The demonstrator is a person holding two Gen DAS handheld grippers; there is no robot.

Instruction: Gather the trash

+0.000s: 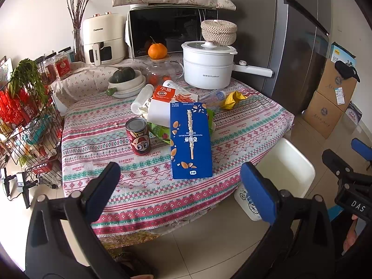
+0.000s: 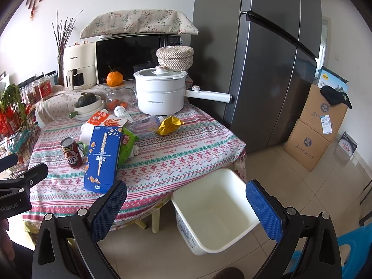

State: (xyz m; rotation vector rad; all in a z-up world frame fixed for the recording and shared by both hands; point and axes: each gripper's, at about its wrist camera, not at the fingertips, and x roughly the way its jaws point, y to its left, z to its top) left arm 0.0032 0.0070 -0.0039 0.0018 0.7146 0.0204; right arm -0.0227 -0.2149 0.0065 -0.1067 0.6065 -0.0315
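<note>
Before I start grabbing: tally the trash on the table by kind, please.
Boxes: 2, blue box, orange box
Cans: 1, red can
Bottles: 3, white bottle, labelled bottle, clear bottle
Wrappers: 2, green bag, yellow wrapper
Total: 8

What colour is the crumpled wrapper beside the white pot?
Yellow wrapper, clearest in the right wrist view.

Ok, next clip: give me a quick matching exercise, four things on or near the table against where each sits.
Things:
1. blue box
2. red can
3. bin
4. orange

Places:
A. on the floor beside the table
B. on the jug lid, in front of the microwave
C. flat, nearest the table's front edge
D. upright, left of the blue box

Pairs: 1-C, 2-D, 3-A, 4-B
</note>
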